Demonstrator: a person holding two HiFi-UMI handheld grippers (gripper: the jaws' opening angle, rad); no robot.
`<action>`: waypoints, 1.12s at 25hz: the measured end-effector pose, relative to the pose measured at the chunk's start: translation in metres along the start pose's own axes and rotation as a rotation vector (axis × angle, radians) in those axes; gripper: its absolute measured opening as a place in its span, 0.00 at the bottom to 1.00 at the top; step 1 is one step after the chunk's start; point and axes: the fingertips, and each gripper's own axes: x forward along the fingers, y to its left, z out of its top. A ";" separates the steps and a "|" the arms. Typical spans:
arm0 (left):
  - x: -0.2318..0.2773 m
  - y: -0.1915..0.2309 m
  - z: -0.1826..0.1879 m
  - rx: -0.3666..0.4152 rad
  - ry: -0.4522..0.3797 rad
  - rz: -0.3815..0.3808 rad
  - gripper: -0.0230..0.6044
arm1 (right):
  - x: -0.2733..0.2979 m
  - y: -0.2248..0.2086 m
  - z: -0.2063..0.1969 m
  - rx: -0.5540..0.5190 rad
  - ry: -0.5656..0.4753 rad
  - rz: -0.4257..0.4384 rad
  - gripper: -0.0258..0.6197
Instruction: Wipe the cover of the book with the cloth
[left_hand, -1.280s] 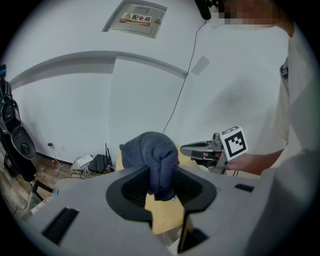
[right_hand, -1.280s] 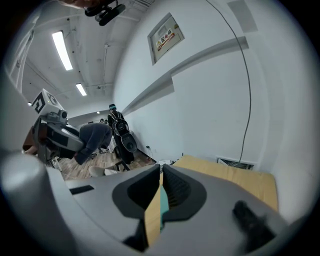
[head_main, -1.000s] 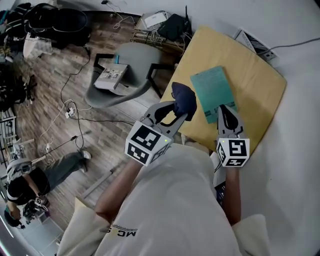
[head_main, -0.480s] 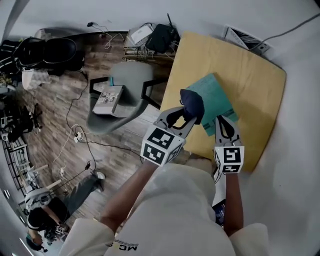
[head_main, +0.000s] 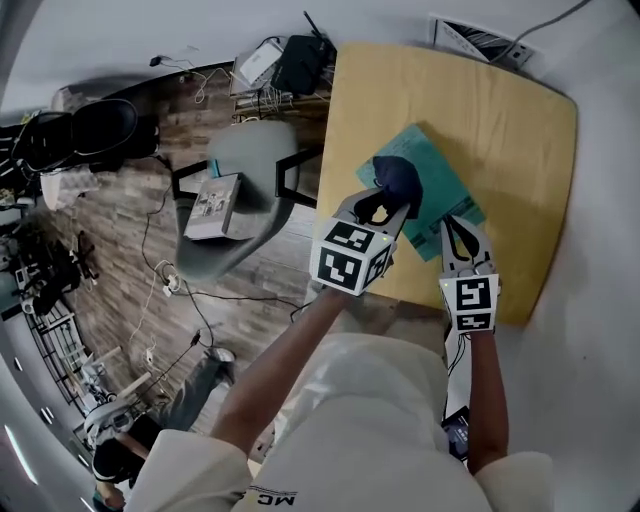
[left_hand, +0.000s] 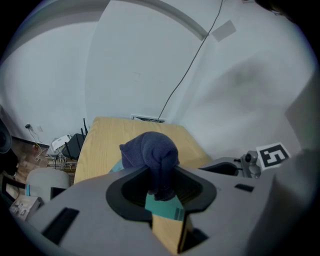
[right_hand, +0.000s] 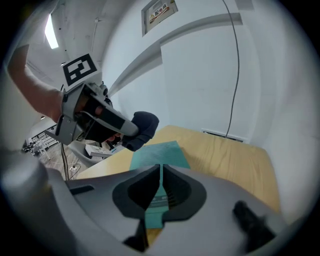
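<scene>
A teal book lies on the yellow wooden table. My left gripper is shut on a bunched dark blue cloth, which rests over the book's left part. In the left gripper view the cloth bulges out above the jaws, with the book underneath. My right gripper sits at the book's near edge with its jaws shut. In the right gripper view the book runs forward from the right gripper, and the cloth hangs at its left.
The table's left edge drops to a wooden floor with a grey chair carrying a box, a black router and loose cables. A framed sheet lies by the table's far edge. A person crouches at the lower left.
My left gripper has carried the cloth rightwards from beside the book's left edge onto its cover. The right gripper has stayed at the book's near edge. The head camera has shifted.
</scene>
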 end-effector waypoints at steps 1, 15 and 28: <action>0.006 0.000 0.000 0.007 0.004 0.002 0.25 | 0.001 0.001 -0.005 -0.002 0.006 0.003 0.09; 0.077 0.032 0.002 -0.025 0.099 0.042 0.25 | 0.007 -0.002 -0.030 0.020 0.014 -0.049 0.09; 0.114 0.031 0.002 -0.054 0.159 0.037 0.25 | 0.029 -0.011 -0.075 -0.002 0.101 -0.144 0.09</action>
